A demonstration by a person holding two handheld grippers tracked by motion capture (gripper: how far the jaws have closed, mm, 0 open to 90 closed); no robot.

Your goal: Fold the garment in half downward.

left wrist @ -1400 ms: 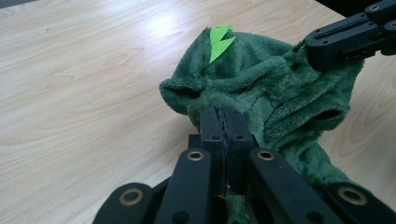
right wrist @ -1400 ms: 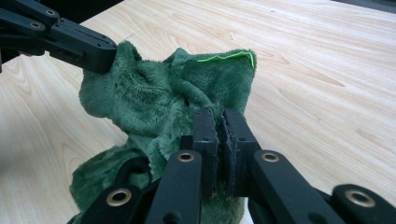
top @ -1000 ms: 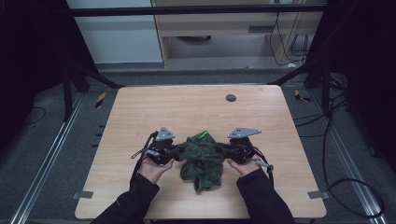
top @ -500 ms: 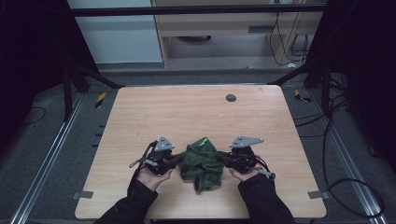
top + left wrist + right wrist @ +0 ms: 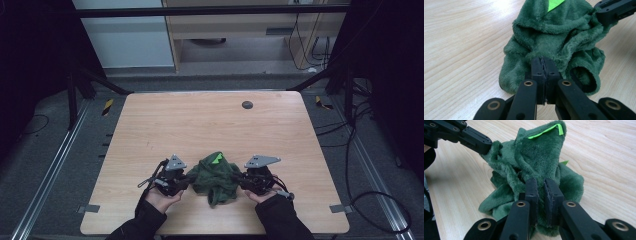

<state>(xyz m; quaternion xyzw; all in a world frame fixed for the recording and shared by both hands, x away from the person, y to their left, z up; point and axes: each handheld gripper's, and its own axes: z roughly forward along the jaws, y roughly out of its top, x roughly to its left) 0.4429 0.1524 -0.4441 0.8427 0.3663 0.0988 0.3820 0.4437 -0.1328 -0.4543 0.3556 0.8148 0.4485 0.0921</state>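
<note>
A dark green plush garment [image 5: 216,175] with a bright green tab lies bunched on the wooden table [image 5: 210,125] near its front edge, between my two grippers. My left gripper [image 5: 192,179] is shut on the garment's left side, and in the left gripper view its pads [image 5: 543,62] press tight on a fold of the plush [image 5: 554,37]. My right gripper [image 5: 239,177] holds the other side. Its jaws [image 5: 541,183] have just been opening a little and stand slightly parted, with plush [image 5: 539,157] still pinched between them. Each gripper view shows the other gripper [image 5: 614,10] [image 5: 474,140] at the far side of the cloth.
A small dark round disc [image 5: 247,104] sits near the table's far edge. Metal frame rails and cables run along the floor on both sides. Bare tabletop stretches beyond the garment.
Both hands have drawn back toward the table's front edge and sunk a little with the garment between them. The cloth now sits lower and more bunched on the table.
</note>
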